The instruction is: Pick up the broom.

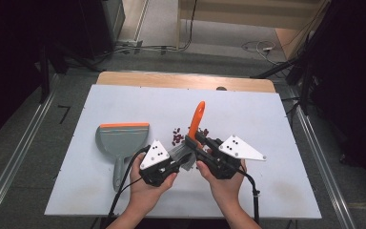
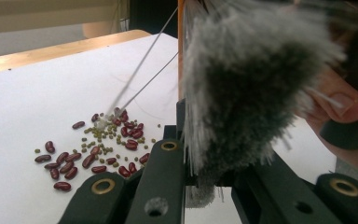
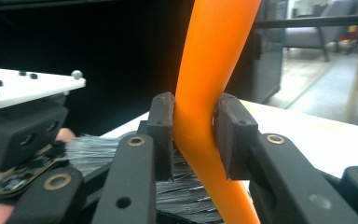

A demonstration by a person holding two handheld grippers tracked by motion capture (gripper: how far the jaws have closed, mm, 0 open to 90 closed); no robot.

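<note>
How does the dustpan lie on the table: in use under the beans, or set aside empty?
Set aside, empty. The dustpan lies flat on the table, left of the beans, apart from them, with nothing visible in its tray.

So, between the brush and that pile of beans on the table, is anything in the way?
Nothing visible. The brush is held by both grippers: the right gripper clamps its orange handle, the left gripper is shut on the bristles. The beans lie loose on the bare white table just beyond the bristles. The dustpan sits off to the side.
</note>
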